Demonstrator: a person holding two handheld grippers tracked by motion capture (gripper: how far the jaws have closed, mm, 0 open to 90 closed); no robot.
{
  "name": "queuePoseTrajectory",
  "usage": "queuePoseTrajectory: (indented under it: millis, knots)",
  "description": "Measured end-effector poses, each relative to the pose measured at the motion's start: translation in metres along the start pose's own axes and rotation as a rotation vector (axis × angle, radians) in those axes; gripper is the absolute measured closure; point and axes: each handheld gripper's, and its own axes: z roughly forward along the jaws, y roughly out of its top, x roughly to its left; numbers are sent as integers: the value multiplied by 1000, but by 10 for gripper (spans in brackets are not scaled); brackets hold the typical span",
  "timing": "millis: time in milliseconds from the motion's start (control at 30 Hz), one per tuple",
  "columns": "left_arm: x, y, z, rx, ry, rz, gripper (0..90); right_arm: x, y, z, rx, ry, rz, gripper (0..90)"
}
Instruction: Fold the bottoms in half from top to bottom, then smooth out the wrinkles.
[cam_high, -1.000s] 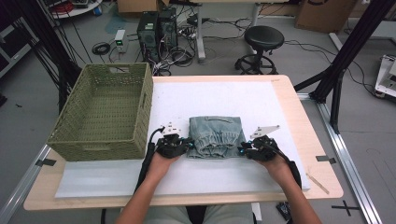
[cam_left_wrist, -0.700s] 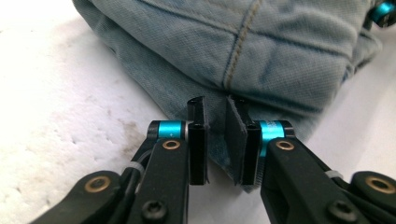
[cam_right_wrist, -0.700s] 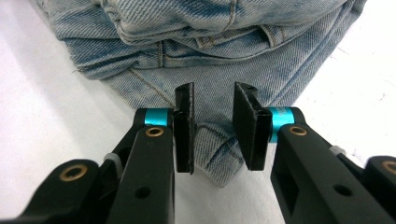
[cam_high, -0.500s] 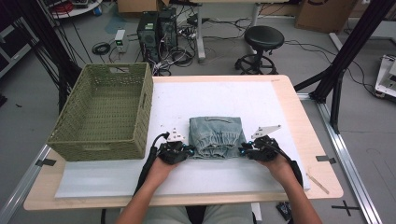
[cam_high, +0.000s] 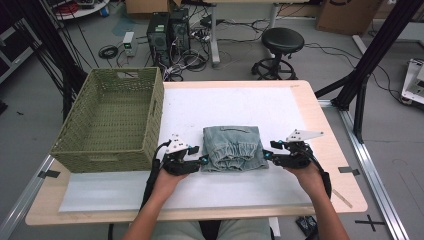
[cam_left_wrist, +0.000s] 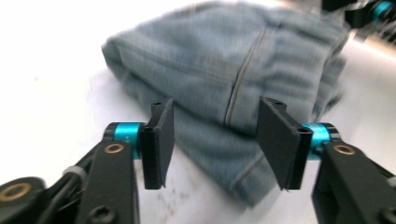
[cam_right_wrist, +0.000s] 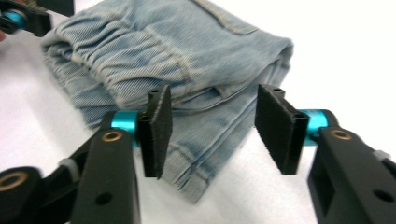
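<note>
Both grippers have just let go. Left gripper (cam_high: 201, 160) jaws have been opening and now stand apart at the left edge of the folded jeans (cam_high: 234, 148); in the left gripper view the pads (cam_left_wrist: 159, 135) frame the denim without pressing on it. Right gripper (cam_high: 266, 154) likewise: its jaws have been opening and are clear of the cloth, with the bundle's corner lying beyond the gap between them, and compared with half a second ago the gripper sits a touch further off the right edge.

My read: the fold is finished and released, and the stack holds its shape on its own. The likely next step is a re-grip to carry it to the basket (cam_high: 111, 121).

Materials, near to far:
- Gripper pads: black, matte, foam-like faces on cyan collars.
- Jeans: light-wash denim folded into a compact rectangle, gathered elastic waistband toward the person, stacked layers and stitched hems visible at both sides. Soft, so it may sag if lifted from one edge.
- Counter (cam_high: 326, 130): wood-tone top under a smooth white sheet (cam_high: 235, 105).
- Basket: olive woven wicker, rectangular, handle cutouts, empty, well left of the jeans.
</note>
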Motion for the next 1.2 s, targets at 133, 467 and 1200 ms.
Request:
queuePoseTrajectory:
  millis: [133,467,1200]
  knots:
    - [3,5,-3,-57,12,-29,339,1,1,0,4,-40,-18,368]
    - [8,12,-14,-140,39,-66,207,2,5,-4,-37,-66,-20,220]
    - [6,21,-14,-161,60,26,211,0,4,-7,-41,-70,-12,228]
